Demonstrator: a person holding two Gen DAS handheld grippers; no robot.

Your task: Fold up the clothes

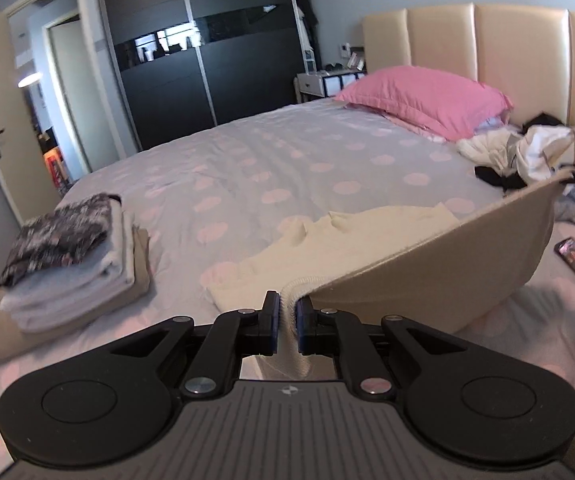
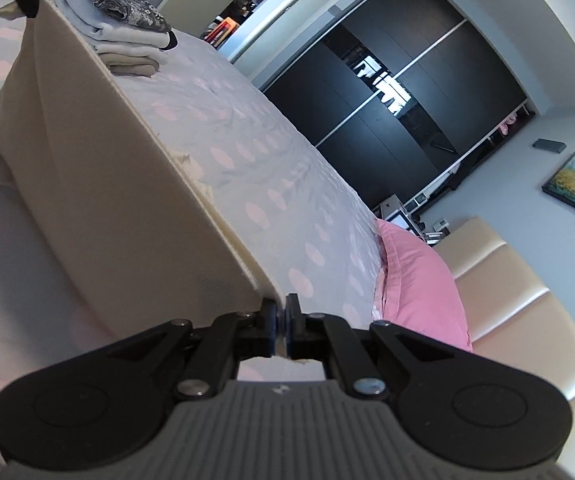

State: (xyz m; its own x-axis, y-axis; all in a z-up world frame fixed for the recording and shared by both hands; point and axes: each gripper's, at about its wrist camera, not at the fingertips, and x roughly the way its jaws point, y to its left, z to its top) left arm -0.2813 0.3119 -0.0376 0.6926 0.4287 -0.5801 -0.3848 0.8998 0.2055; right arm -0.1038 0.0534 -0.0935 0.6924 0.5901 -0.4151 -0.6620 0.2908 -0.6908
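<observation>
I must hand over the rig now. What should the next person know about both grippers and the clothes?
Left gripper: shut on one corner of the cream garment.
Right gripper: shut on the other corner; the ribbed hem hangs stretched between them, the rest lies on the bed.
Done: folded stack at the bed's edge.
Left: fold this garment, then the unfolded pile beside the pink pillow.

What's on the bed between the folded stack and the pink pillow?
Nothing: between the folded stack and the pink pillow there's only bare polka-dot bedspread, clearest in the left wrist view.
</observation>
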